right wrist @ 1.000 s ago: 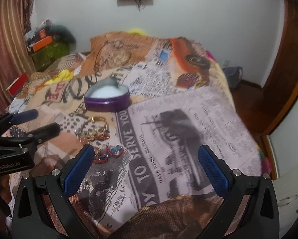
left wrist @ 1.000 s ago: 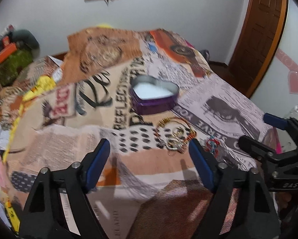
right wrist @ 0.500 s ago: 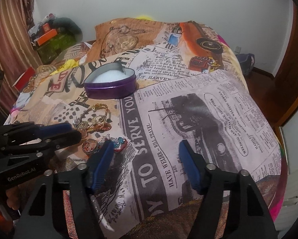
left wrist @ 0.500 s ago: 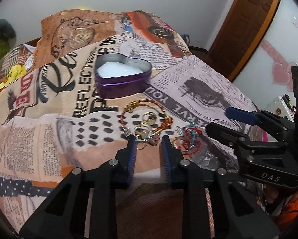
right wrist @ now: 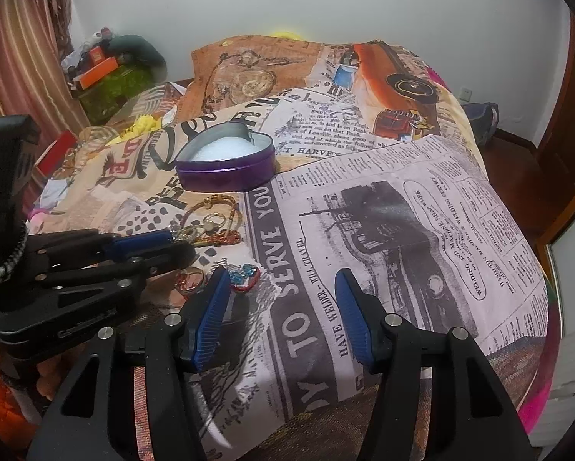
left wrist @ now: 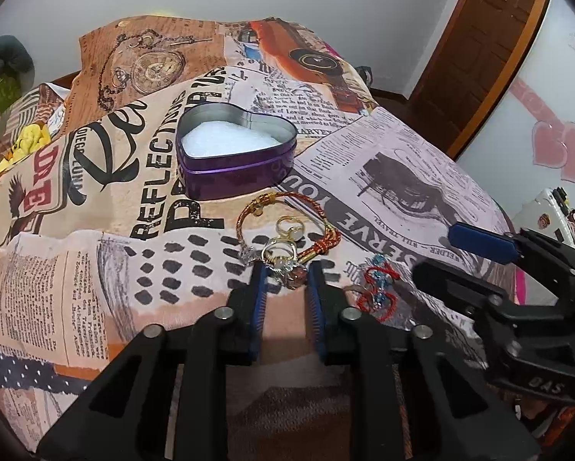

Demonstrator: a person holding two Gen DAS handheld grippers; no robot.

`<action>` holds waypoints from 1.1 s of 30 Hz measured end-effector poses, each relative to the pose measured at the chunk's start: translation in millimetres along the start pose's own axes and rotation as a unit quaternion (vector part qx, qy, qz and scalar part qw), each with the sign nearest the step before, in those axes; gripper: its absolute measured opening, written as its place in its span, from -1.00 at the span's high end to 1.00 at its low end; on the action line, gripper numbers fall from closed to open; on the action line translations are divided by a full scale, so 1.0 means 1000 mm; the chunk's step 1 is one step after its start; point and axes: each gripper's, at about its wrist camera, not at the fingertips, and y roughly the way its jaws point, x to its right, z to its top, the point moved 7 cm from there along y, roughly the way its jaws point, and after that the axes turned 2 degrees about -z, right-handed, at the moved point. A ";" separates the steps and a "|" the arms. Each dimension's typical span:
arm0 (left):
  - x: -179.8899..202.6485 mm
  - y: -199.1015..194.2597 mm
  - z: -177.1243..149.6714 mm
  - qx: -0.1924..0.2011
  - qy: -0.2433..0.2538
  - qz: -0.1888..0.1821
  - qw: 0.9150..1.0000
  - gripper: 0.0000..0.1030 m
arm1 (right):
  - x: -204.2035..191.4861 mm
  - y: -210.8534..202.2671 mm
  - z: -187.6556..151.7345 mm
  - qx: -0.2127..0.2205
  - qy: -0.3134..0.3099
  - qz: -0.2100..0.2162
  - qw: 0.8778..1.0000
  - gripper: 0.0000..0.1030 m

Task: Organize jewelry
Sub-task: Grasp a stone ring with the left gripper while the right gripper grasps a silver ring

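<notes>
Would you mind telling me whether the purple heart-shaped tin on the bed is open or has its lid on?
Open. The tin has no lid on it, and its white lining shows inside the bare metal rim in both views.

The left hand-held gripper [left wrist: 285, 274] is coming down and forward over the bedspread [left wrist: 383, 176] toward the pile of rings [left wrist: 283, 257], and its jaws, wide apart a second ago, are closing around the nearest ring [left wrist: 297, 278], which now sits between the blue pads [left wrist: 257, 299]. The right hand-held gripper [right wrist: 280, 296] is also closing, from fully spread to about half, with only printed cloth between its pads. The purple heart tin [left wrist: 235, 153] is looming larger in the left wrist view.
</notes>
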 end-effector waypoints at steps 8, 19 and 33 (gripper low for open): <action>-0.005 -0.014 -0.003 0.016 -0.004 -0.002 1.000 0.74 | -0.012 -0.007 0.002 0.004 -0.008 0.001 1.000 -0.02; -0.022 -0.040 -0.028 0.007 -0.004 -0.012 1.000 0.92 | -0.046 -0.004 -0.002 -0.009 -0.036 0.025 0.999 -0.02; -0.028 -0.040 -0.030 0.004 -0.009 -0.022 1.000 0.90 | -0.063 0.026 -0.002 -0.045 -0.074 0.036 0.996 0.60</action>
